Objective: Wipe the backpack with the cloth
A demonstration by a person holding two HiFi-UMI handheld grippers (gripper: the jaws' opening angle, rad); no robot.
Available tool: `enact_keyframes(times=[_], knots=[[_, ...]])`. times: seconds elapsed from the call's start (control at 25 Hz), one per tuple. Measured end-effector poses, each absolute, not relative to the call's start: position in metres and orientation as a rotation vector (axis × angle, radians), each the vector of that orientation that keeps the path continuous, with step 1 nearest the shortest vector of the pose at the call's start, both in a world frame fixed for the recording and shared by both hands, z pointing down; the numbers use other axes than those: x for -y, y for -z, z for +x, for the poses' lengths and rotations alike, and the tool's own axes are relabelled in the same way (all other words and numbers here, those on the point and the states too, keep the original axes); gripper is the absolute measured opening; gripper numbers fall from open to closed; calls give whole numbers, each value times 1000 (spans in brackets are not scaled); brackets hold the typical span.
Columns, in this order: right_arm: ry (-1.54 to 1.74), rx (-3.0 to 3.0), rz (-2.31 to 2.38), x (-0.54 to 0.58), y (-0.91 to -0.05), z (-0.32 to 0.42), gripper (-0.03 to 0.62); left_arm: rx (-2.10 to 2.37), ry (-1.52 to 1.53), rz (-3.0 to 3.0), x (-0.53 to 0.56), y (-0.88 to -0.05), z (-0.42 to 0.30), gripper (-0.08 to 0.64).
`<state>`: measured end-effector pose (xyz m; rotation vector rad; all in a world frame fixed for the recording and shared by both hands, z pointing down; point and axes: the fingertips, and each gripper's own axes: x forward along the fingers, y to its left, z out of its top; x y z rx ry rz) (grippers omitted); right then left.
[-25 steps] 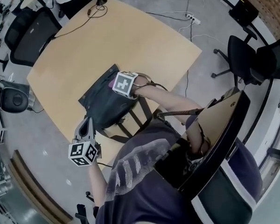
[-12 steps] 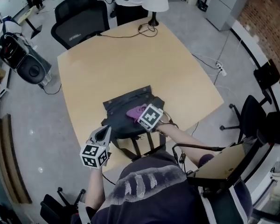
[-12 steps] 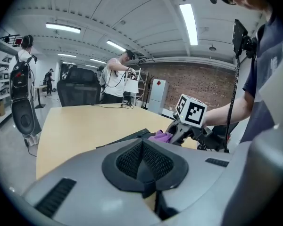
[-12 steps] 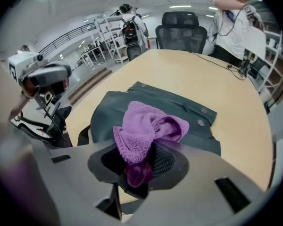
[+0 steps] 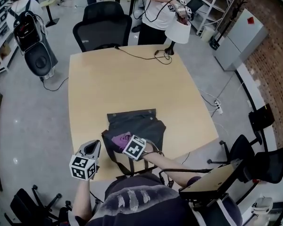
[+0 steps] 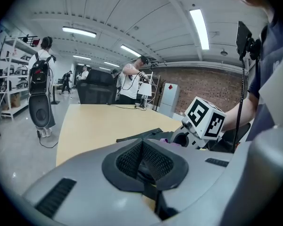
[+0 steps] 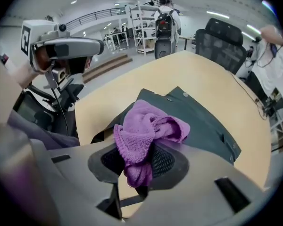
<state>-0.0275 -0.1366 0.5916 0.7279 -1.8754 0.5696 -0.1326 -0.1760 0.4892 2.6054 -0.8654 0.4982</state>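
Purple cloth [image 7: 148, 126] sits clenched in my right gripper [image 7: 140, 175], over the near edge of the dark backpack [image 7: 198, 114]. My left gripper [image 6: 144, 171] is closed, empty, alongside. Wiping is in hand, I judge; next, press forward across the flap

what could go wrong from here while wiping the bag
1. The left gripper is shut, empty and off the backpack, so nothing pins it. A wiping stroke might slide it toward the near edge of the table, where its straps lie.
2. The right gripper pinches the bunched cloth by one fold, so it might pull free.
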Motion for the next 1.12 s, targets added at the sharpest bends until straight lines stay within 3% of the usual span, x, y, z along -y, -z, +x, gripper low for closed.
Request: enact_keyframes(times=[0.2, 0.44, 0.84, 1.12], knots=[[-549, 1915, 668, 132, -589, -69, 110, 882, -464, 2575, 173, -497, -156, 8], [-890, 2195, 543, 102, -558, -116, 110, 841, -445, 2568, 169, -505, -155, 8], [-1068, 2649, 924, 90, -429, -13, 110, 844, -439, 2627, 139, -485, -131, 8], [-1034, 2835, 959, 23, -386, 33, 110, 829, -430, 2716, 79, -457, -70, 8]])
